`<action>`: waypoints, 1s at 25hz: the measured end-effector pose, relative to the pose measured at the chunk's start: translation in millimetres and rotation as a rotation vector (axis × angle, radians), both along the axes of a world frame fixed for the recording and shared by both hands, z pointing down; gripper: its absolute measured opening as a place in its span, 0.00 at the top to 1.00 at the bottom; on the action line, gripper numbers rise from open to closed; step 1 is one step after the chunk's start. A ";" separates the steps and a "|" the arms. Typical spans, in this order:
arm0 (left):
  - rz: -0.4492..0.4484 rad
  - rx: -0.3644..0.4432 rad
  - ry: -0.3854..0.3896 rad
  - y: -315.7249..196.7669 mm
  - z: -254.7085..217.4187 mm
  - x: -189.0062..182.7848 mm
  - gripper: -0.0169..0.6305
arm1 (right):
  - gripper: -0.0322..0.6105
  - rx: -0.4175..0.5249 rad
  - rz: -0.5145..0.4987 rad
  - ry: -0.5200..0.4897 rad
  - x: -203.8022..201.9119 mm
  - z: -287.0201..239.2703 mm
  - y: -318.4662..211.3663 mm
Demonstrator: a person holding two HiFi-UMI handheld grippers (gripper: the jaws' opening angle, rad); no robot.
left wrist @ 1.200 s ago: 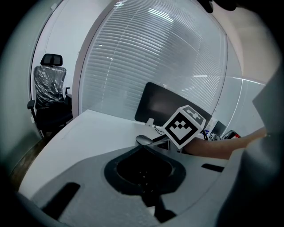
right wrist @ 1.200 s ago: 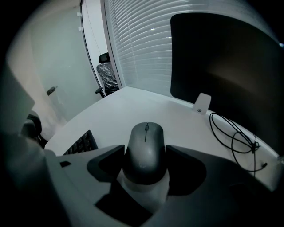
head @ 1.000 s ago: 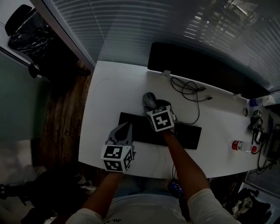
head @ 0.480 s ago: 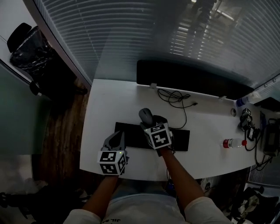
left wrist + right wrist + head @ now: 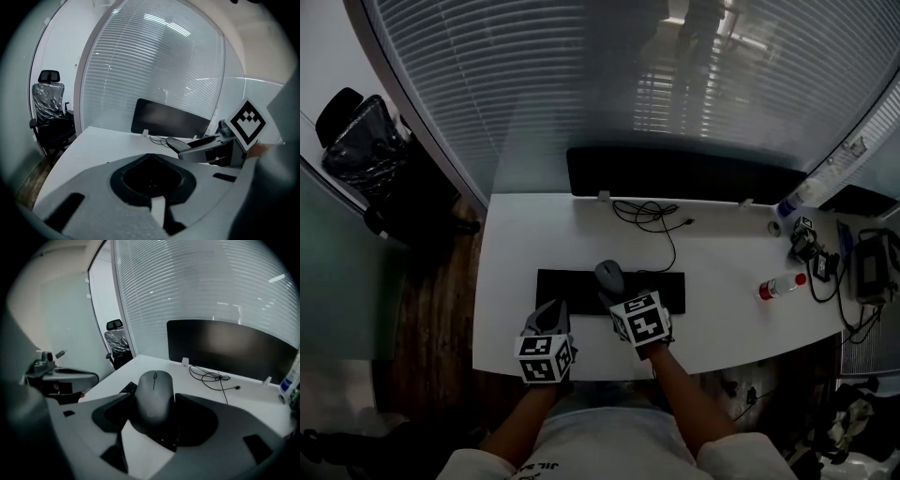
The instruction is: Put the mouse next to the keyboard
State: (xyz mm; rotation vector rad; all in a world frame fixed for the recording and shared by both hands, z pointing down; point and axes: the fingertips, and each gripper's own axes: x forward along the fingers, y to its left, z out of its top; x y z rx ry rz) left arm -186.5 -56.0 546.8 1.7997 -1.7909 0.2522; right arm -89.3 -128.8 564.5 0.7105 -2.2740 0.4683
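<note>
The right gripper (image 5: 153, 399) has its two grey jaws spread narrowly around a dark grey mouse (image 5: 154, 391), pinching it by its flanks so that the scroll wheel end points away from the camera. A small round logo shows faintly on the mouse's rear hump, too dim to read. In the head view the right gripper (image 5: 619, 295) holds the mouse (image 5: 607, 274) over the far edge of the black keyboard (image 5: 581, 291), a little left of the keyboard's middle; whether the mouse touches the keys cannot be told. The cube on top of this gripper bears bold black-and-white square markers, patterns only, with no letters. Just to the left, the left gripper (image 5: 551, 317) hangs over the near edge of the white desk (image 5: 516, 244), just in front of the keyboard's left end. In its own view the left gripper (image 5: 150, 157) has its jaws closed tip to tip with nothing between them, and its cube carries the same kind of markers. Farther out on the desk, a thin black cable (image 5: 652, 216) lies in loose loops between the keyboard and a wide dark monitor (image 5: 675, 173) at the back edge. A clear bottle (image 5: 776, 287) with a red cap lies on its side well to the right, its label unreadable. A black office chair (image 5: 356, 127) stands off the desk's left end, beside window blinds (image 5: 581, 75).
</note>
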 end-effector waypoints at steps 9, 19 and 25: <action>0.061 0.014 -0.011 19.6 -13.8 36.6 0.97 | 0.49 -0.004 0.082 -0.040 58.3 -22.2 43.6; 0.180 0.025 -0.025 14.6 -16.8 89.8 0.97 | 0.49 0.004 0.200 -0.035 119.6 -21.0 51.7; 0.234 0.031 -0.025 4.5 -18.5 118.2 0.97 | 0.49 0.021 0.301 -0.009 171.8 -16.3 40.4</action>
